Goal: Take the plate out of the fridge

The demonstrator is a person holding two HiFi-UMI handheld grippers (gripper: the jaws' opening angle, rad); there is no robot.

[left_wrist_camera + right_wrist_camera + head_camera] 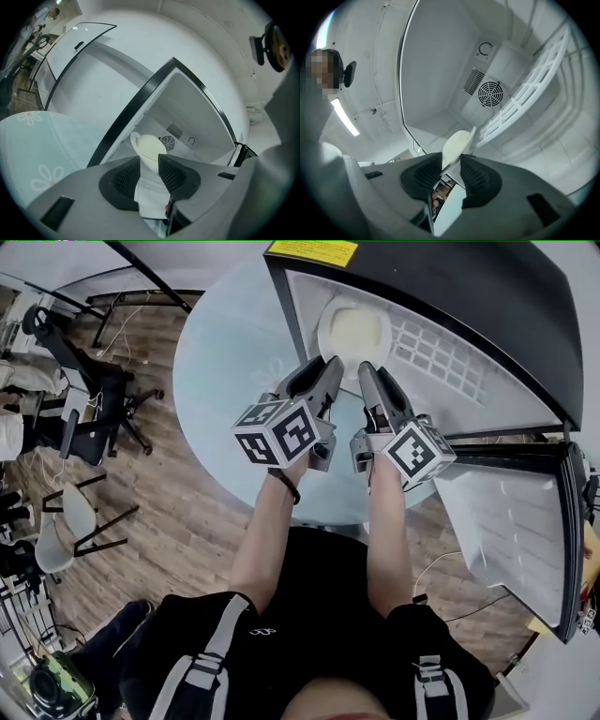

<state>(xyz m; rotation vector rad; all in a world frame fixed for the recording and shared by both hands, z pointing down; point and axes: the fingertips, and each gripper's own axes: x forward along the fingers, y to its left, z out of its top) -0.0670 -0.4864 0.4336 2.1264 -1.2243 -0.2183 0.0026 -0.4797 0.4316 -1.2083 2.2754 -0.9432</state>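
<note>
So the small round cream plate (354, 331) sits inside the open black mini fridge (450, 277), right beside its white wire rack (441, 357). The left gripper (325, 365) and right gripper (367, 371) each pinch the plate's near rim between their dark pads, side by side.

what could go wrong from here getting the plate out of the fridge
1. The left gripper and right gripper pinch only the rim of the plate, both on its near side, so it might slip or droop.
2. The wire shelf sits close by the plate; its edge might snag there or knock the fridge frame on the way out.
</note>
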